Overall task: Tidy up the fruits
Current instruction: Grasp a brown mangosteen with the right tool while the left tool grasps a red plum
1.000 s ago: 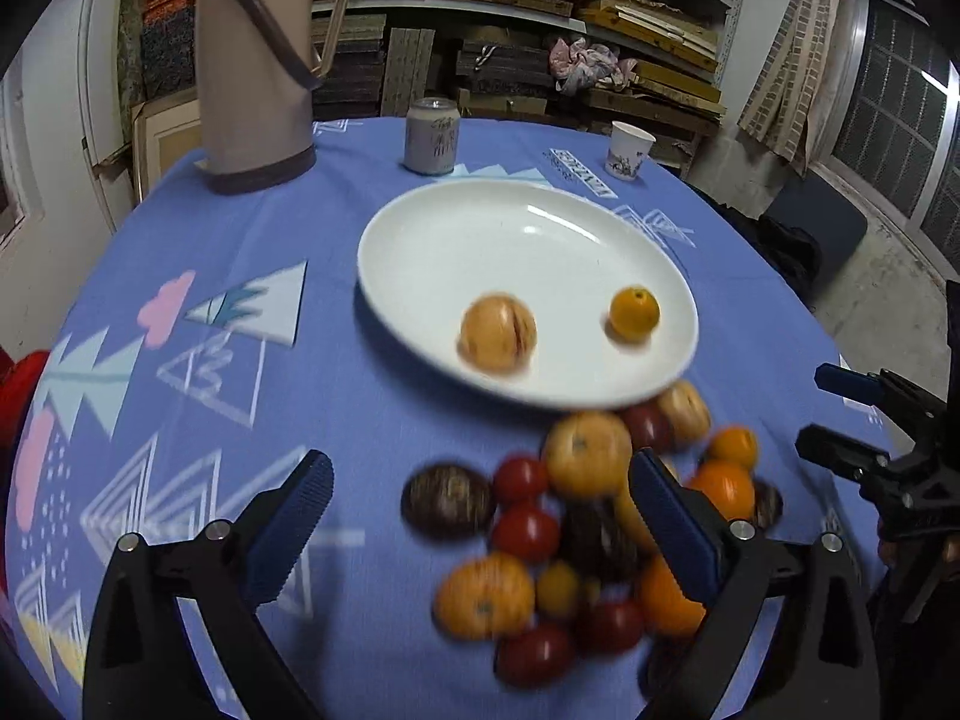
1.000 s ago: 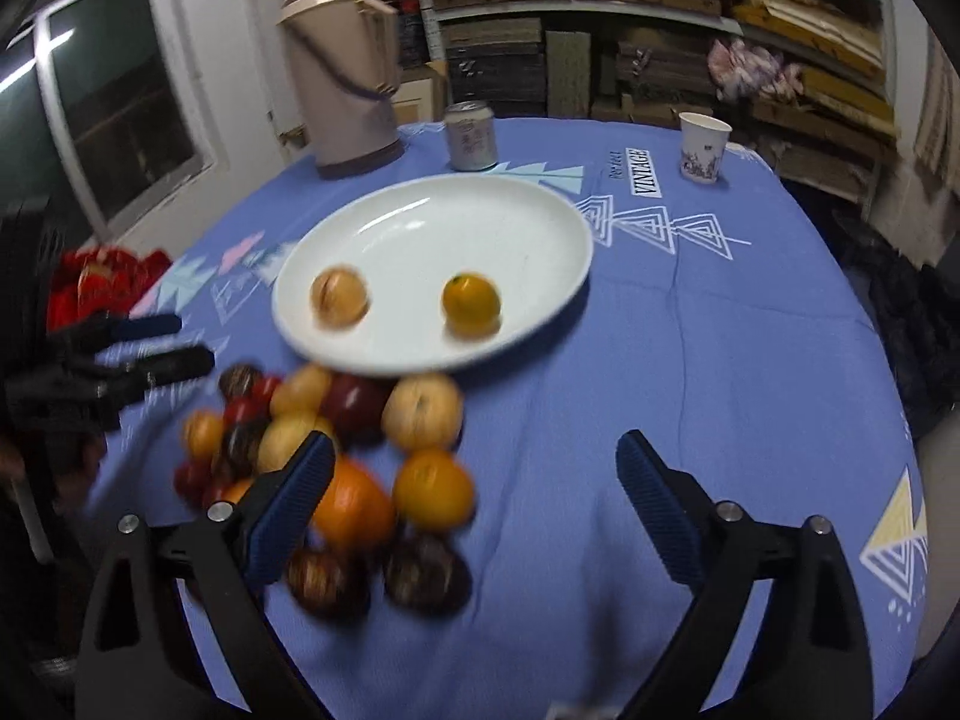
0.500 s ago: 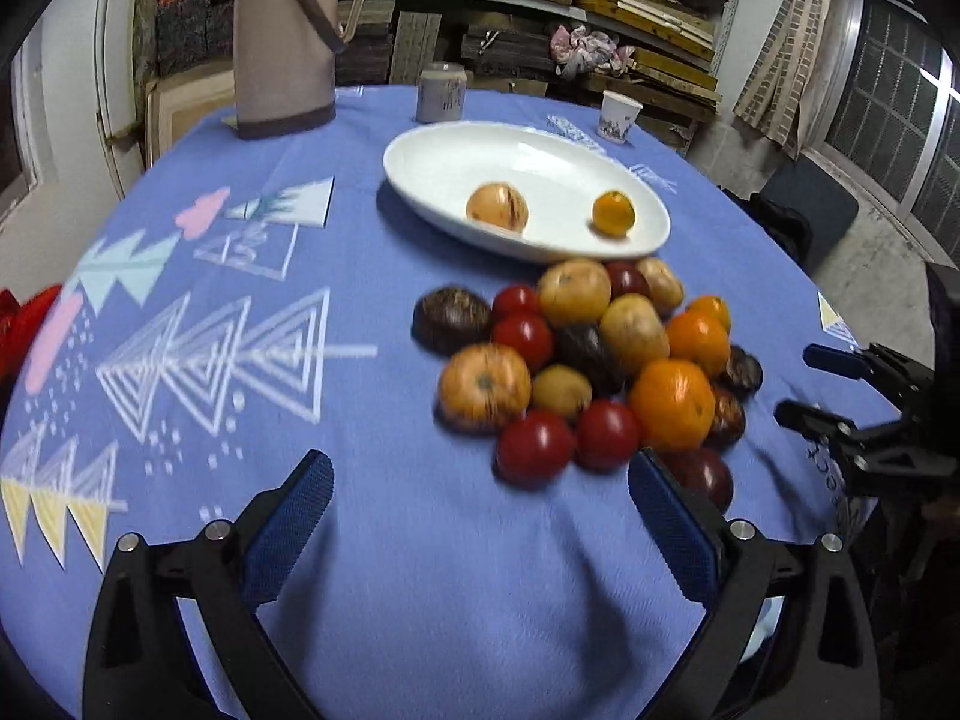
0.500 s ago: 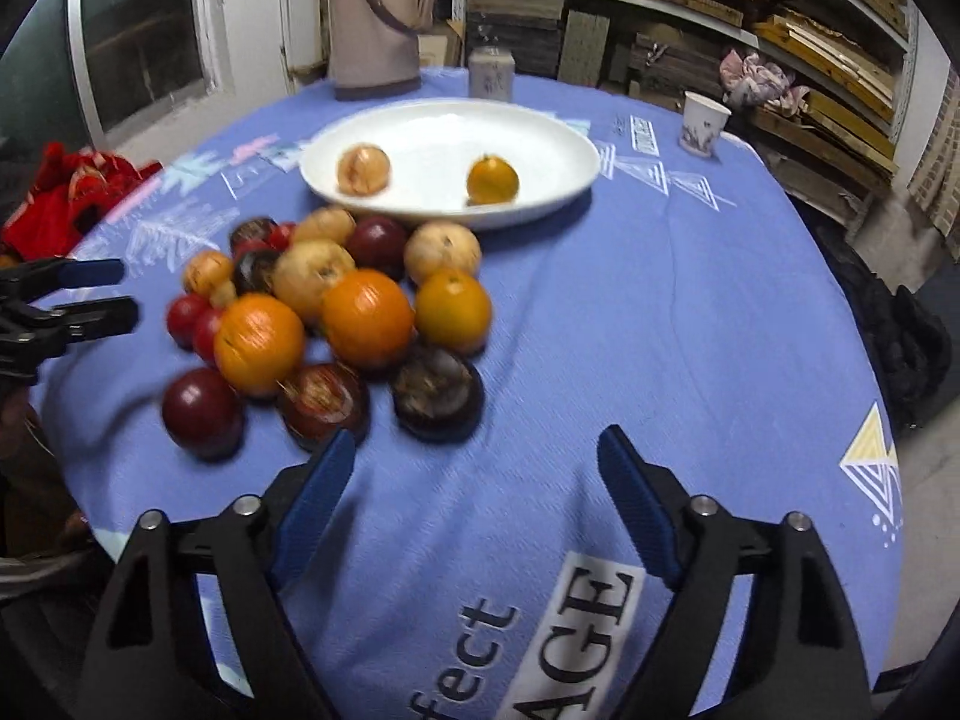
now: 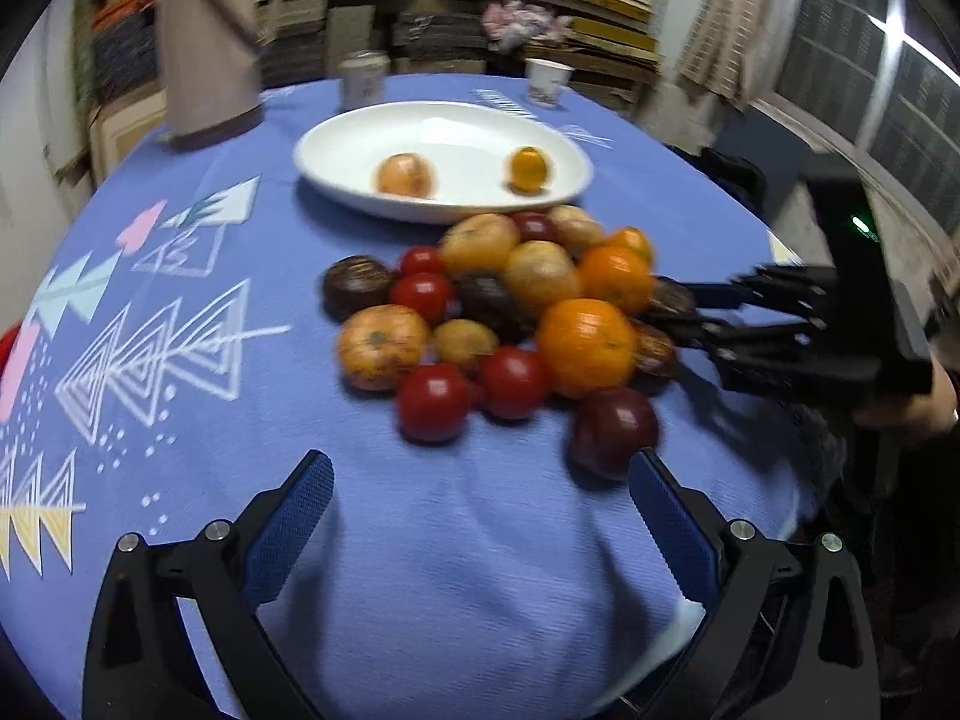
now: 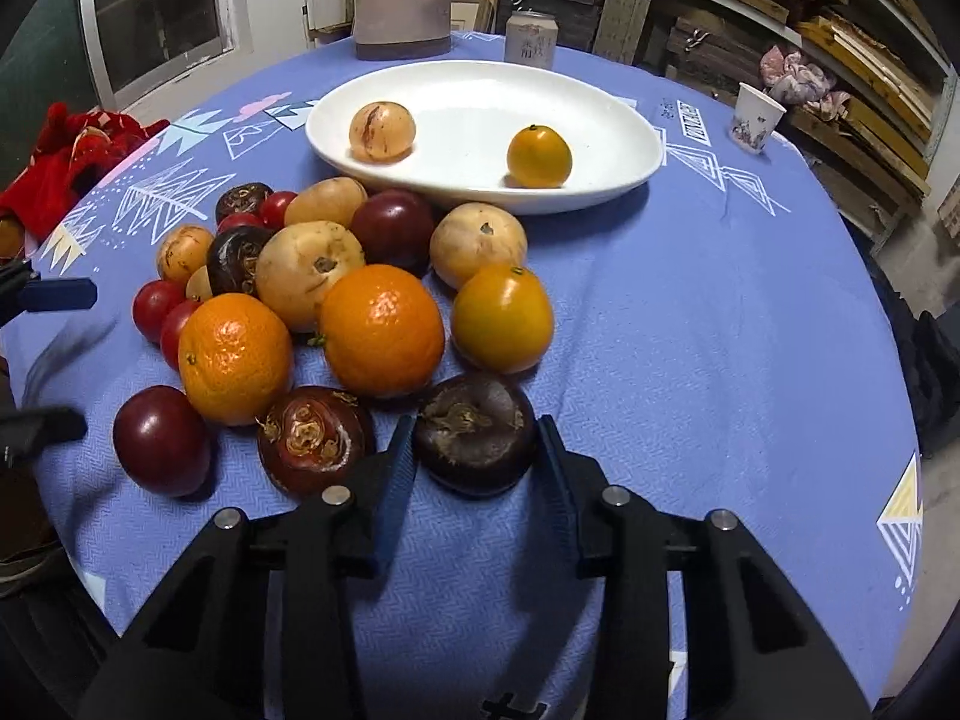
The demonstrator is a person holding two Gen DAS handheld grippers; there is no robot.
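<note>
A pile of fruits lies on the blue tablecloth in front of a white plate. The plate holds a pale yellow fruit and a small orange. My right gripper has its jaws closed against both sides of a dark brown fruit at the near edge of the pile; it also shows in the left wrist view. My left gripper is open and empty, a little short of the pile, near a dark red fruit. The plate sits beyond the pile.
A tall beige thermos, a can and a paper cup stand behind the plate. A red cloth lies off the table's left side. Shelves of stacked goods fill the background.
My right gripper has moved forward and closed its jaws around the dark brown fruit. My left gripper has drawn nearer the pile and stays open.
</note>
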